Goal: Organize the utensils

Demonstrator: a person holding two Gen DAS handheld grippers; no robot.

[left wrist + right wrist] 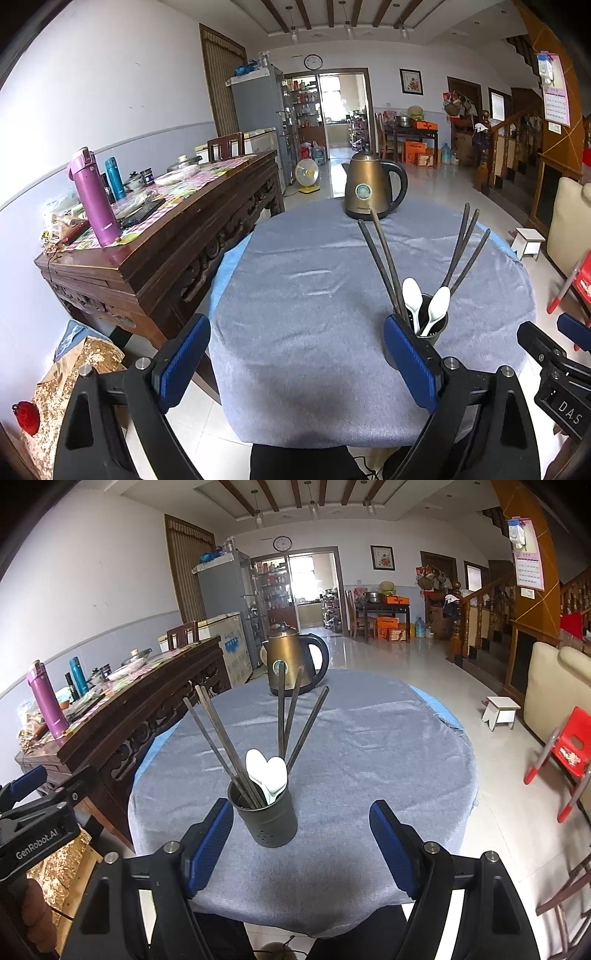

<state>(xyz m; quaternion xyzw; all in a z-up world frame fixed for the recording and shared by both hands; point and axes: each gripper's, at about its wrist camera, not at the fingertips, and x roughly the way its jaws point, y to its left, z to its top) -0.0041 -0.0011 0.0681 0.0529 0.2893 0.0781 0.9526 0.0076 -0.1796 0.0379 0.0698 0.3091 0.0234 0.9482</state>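
A dark metal utensil cup (269,818) stands on the round table's grey cloth (369,746) near the front edge. It holds several dark chopsticks (221,746) and two white spoons (267,771). My right gripper (301,840) is open and empty, with the cup just ahead between its fingers, nearer the left one. In the left wrist view the cup (437,330) sits behind the right finger of my left gripper (297,356), which is open and empty. The chopsticks (384,258) and spoons (424,306) stick up there too.
A bronze electric kettle (291,661) stands at the table's far side. A dark wooden sideboard (155,243) with a purple flask (94,199) and clutter runs along the left. A red child's chair (565,753) and white stool (500,710) stand on the right.
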